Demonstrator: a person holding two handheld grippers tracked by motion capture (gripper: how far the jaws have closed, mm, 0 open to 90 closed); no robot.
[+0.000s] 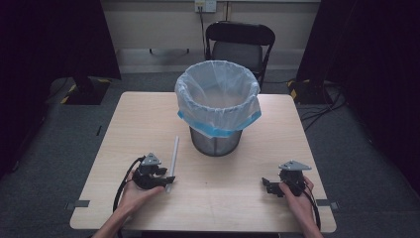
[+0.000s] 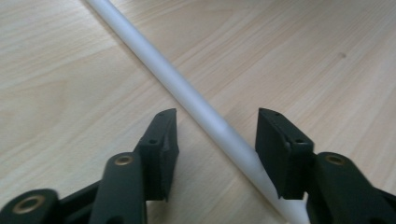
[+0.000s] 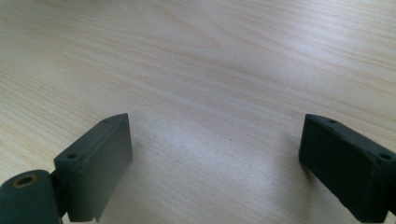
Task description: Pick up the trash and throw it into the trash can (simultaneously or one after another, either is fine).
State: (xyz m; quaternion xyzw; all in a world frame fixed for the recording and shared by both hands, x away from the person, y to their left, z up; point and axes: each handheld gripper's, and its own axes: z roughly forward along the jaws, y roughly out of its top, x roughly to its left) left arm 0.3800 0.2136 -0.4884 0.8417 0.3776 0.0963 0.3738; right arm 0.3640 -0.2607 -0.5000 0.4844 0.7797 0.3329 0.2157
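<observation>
A long white tube (image 1: 174,153) lies flat on the wooden table (image 1: 237,198), left of the bin. My left gripper (image 1: 166,177) is down at the tube's near end, held in a hand. In the left gripper view the tube (image 2: 187,95) runs slantwise between the two black jaws of that gripper (image 2: 218,114), close against the right-hand jaw, with a clear gap to the left-hand one. The pads are not pressing on it. My right gripper (image 1: 268,186) rests near the table's right front edge, its jaws (image 3: 215,121) wide apart over bare wood.
A wire-mesh bin (image 1: 218,99) lined with a pale blue bag stands at the table's far middle. A black folding chair (image 1: 240,42) is behind the table. Dark curtains hang on both sides, and cables lie on the floor at the right.
</observation>
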